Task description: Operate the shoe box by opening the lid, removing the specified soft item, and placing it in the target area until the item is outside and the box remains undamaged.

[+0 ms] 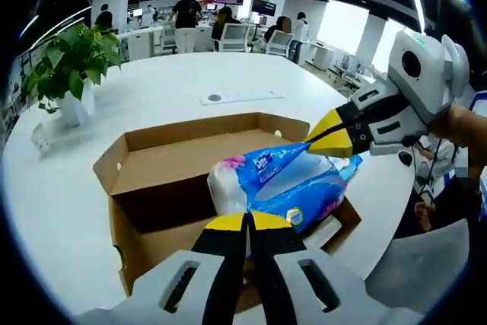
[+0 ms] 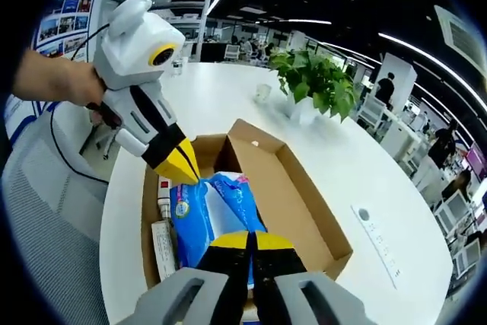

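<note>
a: open shoe box point(image 1: 175, 180) on a white surface point(image 1: 190, 85); both grippers pinch the blue soft pack point(image 1: 293, 184), raised at the box mouth.

b: left gripper point(image 1: 247, 222) clamped on its near end, right gripper point(image 1: 329, 136) on the far corner (jaws closed on plastic).

a: removal step, i'd judge. next: lift clear of the cardboard walls, toward bare surface.

b: potted plant point(image 1: 72, 74) and power strip point(image 1: 240, 97) nearby; small packets point(image 2: 162, 230) lie inside.

The blue tissue pack point(image 1: 289, 184) is hiding the shoe box's point(image 1: 183, 176) floor; distant people are blurring.
</note>
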